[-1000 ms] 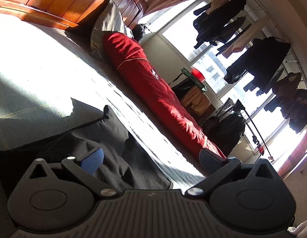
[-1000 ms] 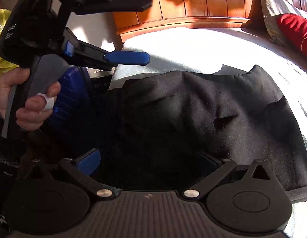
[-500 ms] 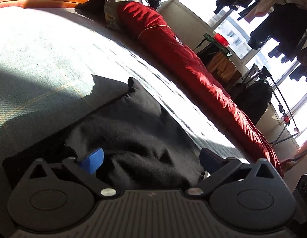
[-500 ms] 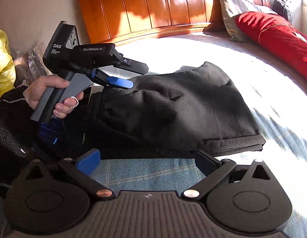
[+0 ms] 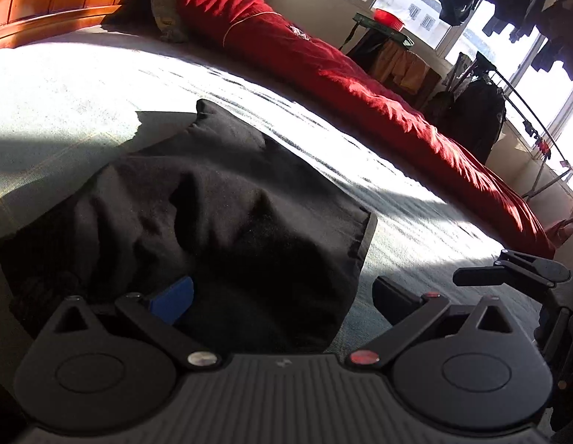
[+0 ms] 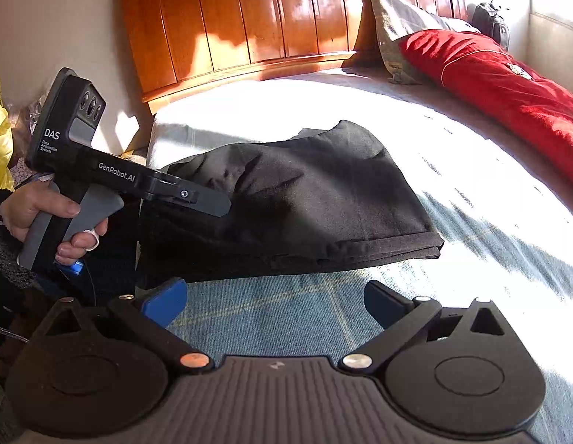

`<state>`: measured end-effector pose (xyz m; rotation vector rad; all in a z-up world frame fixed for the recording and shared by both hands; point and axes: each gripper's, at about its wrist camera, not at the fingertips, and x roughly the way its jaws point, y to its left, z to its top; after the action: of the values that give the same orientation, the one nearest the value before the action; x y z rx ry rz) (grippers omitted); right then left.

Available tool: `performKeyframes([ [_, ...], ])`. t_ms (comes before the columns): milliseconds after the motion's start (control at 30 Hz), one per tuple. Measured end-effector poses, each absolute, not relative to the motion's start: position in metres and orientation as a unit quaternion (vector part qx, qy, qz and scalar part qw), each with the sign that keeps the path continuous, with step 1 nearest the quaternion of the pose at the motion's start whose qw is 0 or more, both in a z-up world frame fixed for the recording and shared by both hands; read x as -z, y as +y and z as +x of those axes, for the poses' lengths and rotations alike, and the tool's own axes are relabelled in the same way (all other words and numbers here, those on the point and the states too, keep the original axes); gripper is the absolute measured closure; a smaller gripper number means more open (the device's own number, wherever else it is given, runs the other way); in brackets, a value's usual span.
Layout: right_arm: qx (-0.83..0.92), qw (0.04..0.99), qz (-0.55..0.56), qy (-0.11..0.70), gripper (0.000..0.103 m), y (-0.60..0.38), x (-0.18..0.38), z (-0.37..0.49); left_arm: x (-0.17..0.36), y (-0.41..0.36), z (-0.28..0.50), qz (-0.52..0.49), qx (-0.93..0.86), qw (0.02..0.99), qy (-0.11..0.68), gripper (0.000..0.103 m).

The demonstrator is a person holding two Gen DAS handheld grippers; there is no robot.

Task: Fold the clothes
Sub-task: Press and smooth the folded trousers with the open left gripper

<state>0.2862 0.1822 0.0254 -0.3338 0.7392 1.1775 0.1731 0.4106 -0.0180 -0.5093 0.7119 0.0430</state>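
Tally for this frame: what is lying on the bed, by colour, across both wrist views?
Black: 1, the folded garment
Red: 1, the long quilt along the far side
Grey: 1, the pillow against the headboard
Total: 3

Both grippers, left and right, are open and hold nothing.

The left gripper [image 6: 227, 205] was a black pistol-grip unit with a grey handle, printed "DAS" and "GenRobot.AI" in white. The left hand [image 6: 53, 218] showed bare skin, a pale ring and a dark fuzzy sleeve. The right gripper [image 6: 275, 301] had black linkage arms, blue pads [image 6: 166, 301] and metal pivot screws.
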Motion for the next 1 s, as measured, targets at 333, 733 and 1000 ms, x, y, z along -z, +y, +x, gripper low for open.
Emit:
performKeyframes([
  [333, -0.531, 0.767, -0.151, 0.328, 0.000, 0.164, -0.029, 0.267, 0.003, 0.431, 0.166, -0.249, -0.029, 0.917, 0.309, 0.001],
  [733, -0.467, 0.814, -0.114, 0.326, 0.000, 0.116, -0.034, 0.261, -0.010, 0.444, 0.206, -0.246, -0.021, 0.914, 0.322, 0.001],
  [1000, -0.435, 0.823, -0.090, 0.355, 0.000, 0.100, -0.021, 0.263, 0.021, 0.455, 0.285, -0.240, -0.009, 0.901, 0.361, 0.001],
])
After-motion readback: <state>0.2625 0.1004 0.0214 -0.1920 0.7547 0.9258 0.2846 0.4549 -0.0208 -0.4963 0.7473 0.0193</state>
